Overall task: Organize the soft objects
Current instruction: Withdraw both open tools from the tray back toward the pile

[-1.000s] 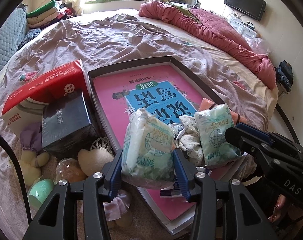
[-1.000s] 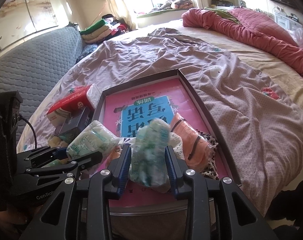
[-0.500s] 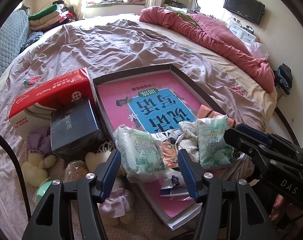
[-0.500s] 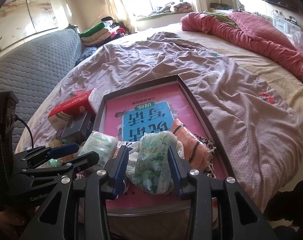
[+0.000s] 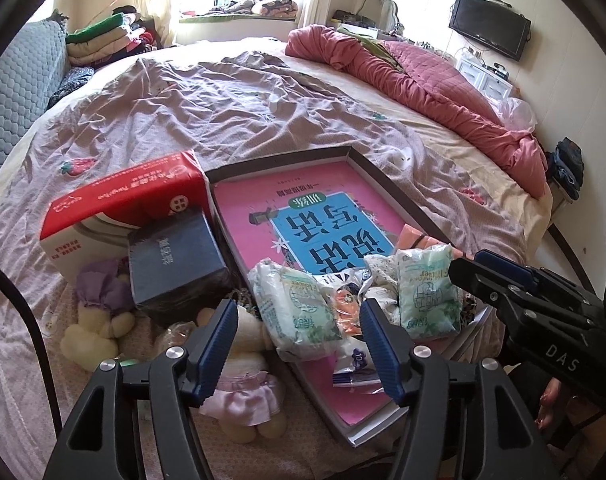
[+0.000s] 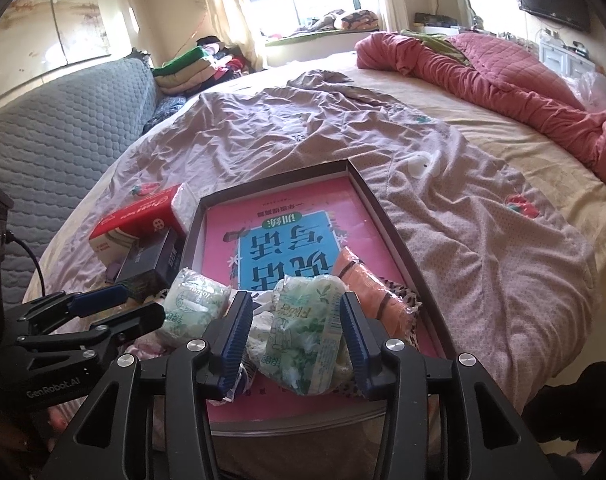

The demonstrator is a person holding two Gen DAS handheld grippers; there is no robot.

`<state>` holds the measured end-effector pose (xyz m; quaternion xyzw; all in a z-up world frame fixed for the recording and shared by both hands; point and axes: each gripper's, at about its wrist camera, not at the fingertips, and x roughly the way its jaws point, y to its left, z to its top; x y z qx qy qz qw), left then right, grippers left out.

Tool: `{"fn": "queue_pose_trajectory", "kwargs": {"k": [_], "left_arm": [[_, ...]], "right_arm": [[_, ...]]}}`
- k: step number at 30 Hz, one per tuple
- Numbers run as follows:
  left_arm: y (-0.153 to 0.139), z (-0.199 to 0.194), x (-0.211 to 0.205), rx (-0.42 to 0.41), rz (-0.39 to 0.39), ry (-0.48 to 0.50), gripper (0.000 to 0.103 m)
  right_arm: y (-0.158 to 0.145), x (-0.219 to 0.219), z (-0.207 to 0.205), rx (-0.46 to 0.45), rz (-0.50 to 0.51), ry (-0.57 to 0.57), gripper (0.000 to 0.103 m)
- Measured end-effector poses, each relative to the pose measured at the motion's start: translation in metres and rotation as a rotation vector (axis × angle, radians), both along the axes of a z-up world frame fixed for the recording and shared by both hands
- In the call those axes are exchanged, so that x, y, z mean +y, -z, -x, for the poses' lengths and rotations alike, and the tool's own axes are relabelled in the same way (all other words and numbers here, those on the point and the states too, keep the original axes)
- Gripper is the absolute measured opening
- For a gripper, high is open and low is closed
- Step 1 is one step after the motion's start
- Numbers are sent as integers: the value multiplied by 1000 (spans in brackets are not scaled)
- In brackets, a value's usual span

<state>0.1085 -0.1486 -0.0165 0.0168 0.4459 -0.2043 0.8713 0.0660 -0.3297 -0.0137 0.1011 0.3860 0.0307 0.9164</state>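
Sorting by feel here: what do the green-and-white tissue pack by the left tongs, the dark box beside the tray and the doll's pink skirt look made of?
Tissue pack: thin glossy plastic film, crinkled and glinting, likely over soft paper. Dark box: looks like stiff card with a slight sheen and sharp edges. Doll's pink skirt: satiny gathered fabric, probably synthetic.
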Motion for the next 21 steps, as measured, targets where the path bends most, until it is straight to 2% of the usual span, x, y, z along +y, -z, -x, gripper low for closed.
{"fn": "queue_pose_trajectory", "kwargs": {"k": [2,4,19,21], "left_arm": [[-5,1,3,-8,0,-9,64],[-10,2,5,-20,3,-13,64],[-53,11,48,-121,-10,-117,69],[-56,11,55,-123,-3,-130,69]], "right_arm": [[-5,3,0,-8,9,-2,49],[-9,5,1,-14,16,-2,55],[-63,37,19,-133,54,-66,61],[-66,41,19,-136,61,-73,64]]}}
